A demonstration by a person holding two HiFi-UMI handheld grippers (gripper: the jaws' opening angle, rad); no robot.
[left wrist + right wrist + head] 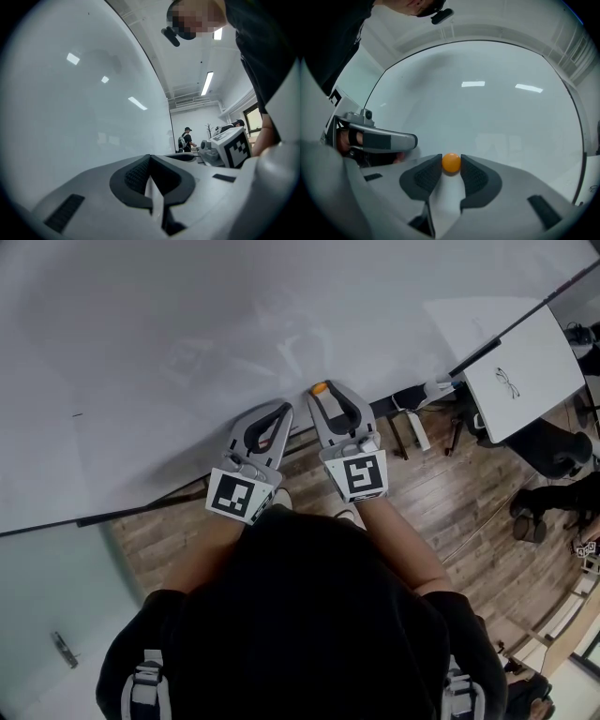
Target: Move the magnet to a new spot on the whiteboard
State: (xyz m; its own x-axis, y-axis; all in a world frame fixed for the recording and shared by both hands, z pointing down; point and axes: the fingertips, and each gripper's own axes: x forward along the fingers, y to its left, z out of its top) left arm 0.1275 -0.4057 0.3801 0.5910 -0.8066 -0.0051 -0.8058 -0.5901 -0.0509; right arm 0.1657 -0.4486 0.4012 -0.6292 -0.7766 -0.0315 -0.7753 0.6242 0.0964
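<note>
A small round orange magnet (451,162) sits between the fingertips of my right gripper (451,164), whose pads press on both its sides. In the head view the magnet (320,388) is close to the whiteboard (187,334) near its lower edge; I cannot tell whether it touches the board. My left gripper (284,410) hangs just left of the right one, also near the board's lower edge. In the left gripper view, the left gripper (150,158) has its jaws shut with nothing between them.
The whiteboard's dark bottom rail (141,507) runs under the grippers. A white table (530,371) with a pair of glasses (507,382) stands at the right, dark chairs (553,460) beside it on the wooden floor. A person (186,139) stands far off.
</note>
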